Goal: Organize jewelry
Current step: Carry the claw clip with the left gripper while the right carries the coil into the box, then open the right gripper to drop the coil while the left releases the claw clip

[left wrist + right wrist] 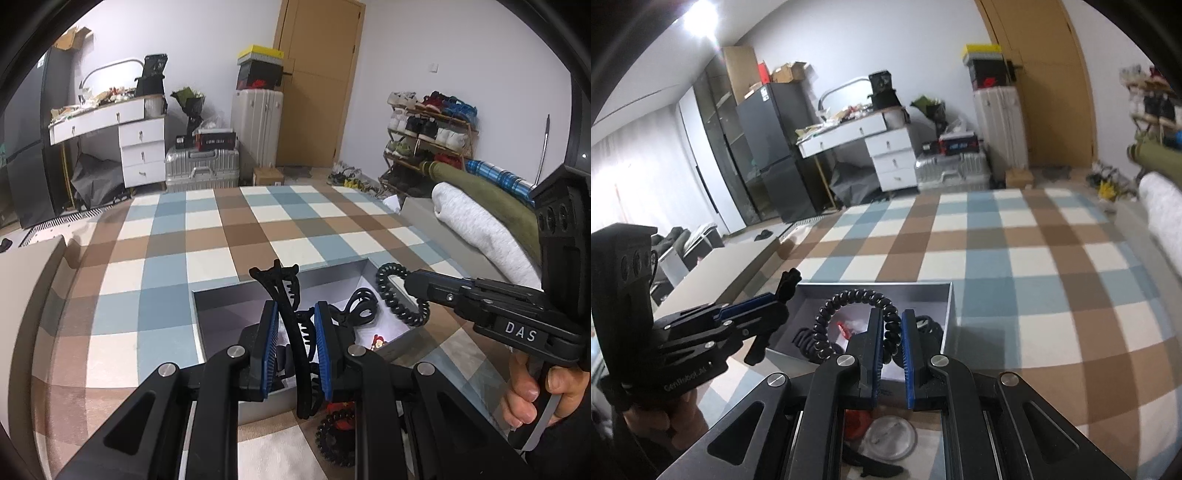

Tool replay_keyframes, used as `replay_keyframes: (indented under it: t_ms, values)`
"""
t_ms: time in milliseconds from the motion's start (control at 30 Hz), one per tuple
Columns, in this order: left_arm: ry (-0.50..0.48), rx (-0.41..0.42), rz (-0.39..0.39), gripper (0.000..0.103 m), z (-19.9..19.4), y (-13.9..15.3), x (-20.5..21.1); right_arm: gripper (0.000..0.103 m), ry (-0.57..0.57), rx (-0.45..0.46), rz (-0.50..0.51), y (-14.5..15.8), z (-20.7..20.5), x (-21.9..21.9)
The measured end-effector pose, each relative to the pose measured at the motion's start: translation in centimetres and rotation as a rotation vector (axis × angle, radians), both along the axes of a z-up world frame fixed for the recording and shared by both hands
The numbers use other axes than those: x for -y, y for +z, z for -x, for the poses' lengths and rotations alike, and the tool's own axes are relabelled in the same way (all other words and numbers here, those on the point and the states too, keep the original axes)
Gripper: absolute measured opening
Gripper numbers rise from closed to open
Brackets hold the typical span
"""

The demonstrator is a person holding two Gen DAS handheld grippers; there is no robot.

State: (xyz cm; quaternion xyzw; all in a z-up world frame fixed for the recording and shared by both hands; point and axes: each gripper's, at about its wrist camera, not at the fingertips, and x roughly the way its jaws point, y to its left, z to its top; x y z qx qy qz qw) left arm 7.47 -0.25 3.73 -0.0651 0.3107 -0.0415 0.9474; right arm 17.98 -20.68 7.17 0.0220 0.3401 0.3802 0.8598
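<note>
Above the grey box [218,306], both jaws (blue-padded) clamped: left on a hair claw [291,317], right on a coil tie [857,317].

home bedroom, checked bedspread [258,229], shoe rack [428,140], suitcases [201,171]
</note>
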Motion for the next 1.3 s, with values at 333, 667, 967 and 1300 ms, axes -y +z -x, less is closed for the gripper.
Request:
replay_keyframes:
  t_ms: [333, 667, 967, 1300]
  values:
    - [-0.003, -0.036, -0.031, 0.014, -1.5, -0.9, 0.9, 0.009, 0.004, -0.035, 0.026, -1.2, -1.5, -1.3]
    - [-0.009, -0.05, -0.077, 0.014, -2.0, -1.2, 1.6, 0.009, 0.03, -0.004, 0.098, -2.1, -1.7, -3.5]
    - [0.013, -0.063, -0.128, 0.014, -2.8, -1.3, 1.3, 0.009, 0.016, -0.017, 0.105, -2.3, -2.2, -3.8]
    - [0.036, -0.084, -0.129, 0.014, -3.1, -1.8, 0.6, 0.009, -0.001, -0.027, 0.12, -2.5, -2.8, -4.2]
